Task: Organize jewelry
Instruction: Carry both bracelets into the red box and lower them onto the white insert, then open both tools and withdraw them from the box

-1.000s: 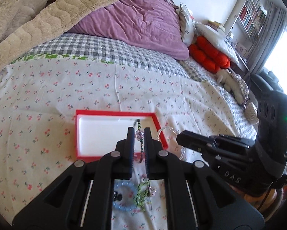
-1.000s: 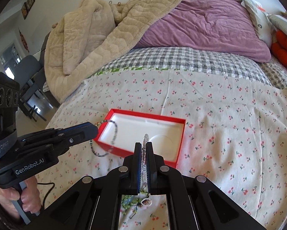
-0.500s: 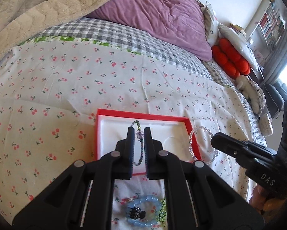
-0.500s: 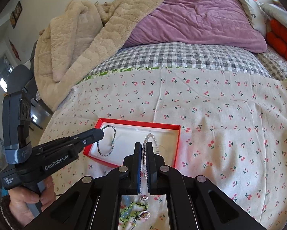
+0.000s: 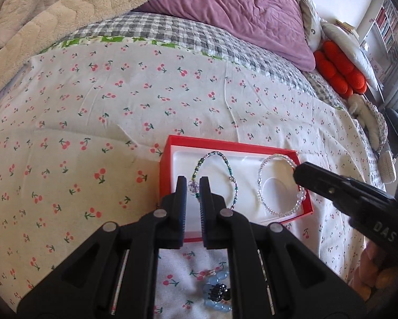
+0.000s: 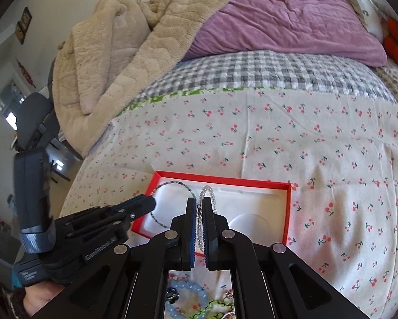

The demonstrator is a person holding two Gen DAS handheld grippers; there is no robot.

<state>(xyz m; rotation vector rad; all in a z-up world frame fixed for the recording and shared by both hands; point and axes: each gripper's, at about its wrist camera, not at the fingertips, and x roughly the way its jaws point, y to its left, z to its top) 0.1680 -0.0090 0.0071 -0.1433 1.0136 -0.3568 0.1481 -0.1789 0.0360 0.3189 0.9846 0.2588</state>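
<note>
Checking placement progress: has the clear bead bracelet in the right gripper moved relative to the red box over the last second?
Yes. The clear bead bracelet has moved from outside the red box's right rim to over its white insert.

The right gripper (image 6: 198, 212) was clamped on a clear bead bracelet (image 6: 207, 194) over the white inside of a red box (image 6: 287, 212) on the bed (image 6: 278, 138). The left gripper (image 6: 145, 204) reached in from the left, closed on a dark bead bracelet (image 6: 177, 184) that hung into the box. A blue bracelet (image 6: 188, 297) lay on the cherry-print sheet below the fingers (image 6: 190, 228).
</note>
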